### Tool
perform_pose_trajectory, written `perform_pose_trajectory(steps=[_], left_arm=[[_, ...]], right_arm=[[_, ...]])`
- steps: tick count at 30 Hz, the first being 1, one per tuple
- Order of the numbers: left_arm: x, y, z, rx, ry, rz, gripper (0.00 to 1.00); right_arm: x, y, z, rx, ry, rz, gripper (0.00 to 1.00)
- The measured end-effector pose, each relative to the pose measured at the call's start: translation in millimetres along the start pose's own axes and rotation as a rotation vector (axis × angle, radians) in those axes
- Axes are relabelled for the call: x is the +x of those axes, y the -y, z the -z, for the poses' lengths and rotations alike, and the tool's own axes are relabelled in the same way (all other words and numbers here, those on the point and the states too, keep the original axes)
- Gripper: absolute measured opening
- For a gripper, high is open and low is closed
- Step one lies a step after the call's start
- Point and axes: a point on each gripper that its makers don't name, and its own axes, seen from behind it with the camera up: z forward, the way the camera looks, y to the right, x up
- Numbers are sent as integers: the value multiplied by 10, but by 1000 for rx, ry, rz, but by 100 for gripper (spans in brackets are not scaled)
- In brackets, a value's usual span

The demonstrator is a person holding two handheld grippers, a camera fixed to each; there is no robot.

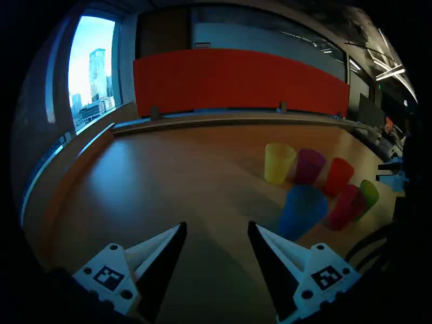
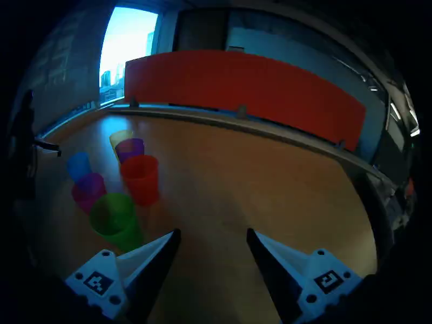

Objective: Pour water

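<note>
Several coloured plastic cups stand upright in a cluster on a wooden table (image 1: 178, 178). In the left gripper view they sit right of centre: yellow cup (image 1: 279, 162), purple cup (image 1: 309, 166), orange cup (image 1: 338, 176), blue cup (image 1: 302, 210), red cup (image 1: 345, 207), green cup (image 1: 369, 195). My left gripper (image 1: 216, 232) is open, with bare table between its fingers and the blue cup just off its right fingertip. In the right gripper view the green cup (image 2: 114, 218) and orange cup (image 2: 140, 178) stand nearest, left of my open right gripper (image 2: 213, 235). I cannot tell whether any cup holds water.
A red partition (image 1: 237, 81) runs along the table's far edge (image 2: 243, 127). A bright window (image 1: 92, 75) is at the left. A dark shape (image 2: 24, 156) stands at the left margin of the right gripper view. Bare wood (image 2: 259, 178) lies ahead of both grippers.
</note>
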Motion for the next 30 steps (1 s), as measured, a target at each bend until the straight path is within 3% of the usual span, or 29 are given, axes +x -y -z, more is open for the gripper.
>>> perform_pose_trajectory(steps=[6, 14, 20, 30], left_arm=[[131, 2, 70, 11, -70, 32, 83], [349, -41, 190, 21, -183, 26, 83], [537, 8, 302, 64, -284, 30, 83], [600, 14, 384, 96, -368, 25, 83]], right_arm=[[88, -30, 21, -25, -54, 7, 95], [335, -107, 82, -70, -176, -33, 95], [465, -137, 127, -127, -278, -31, 95], [673, -189, 253, -189, -408, -43, 95]])
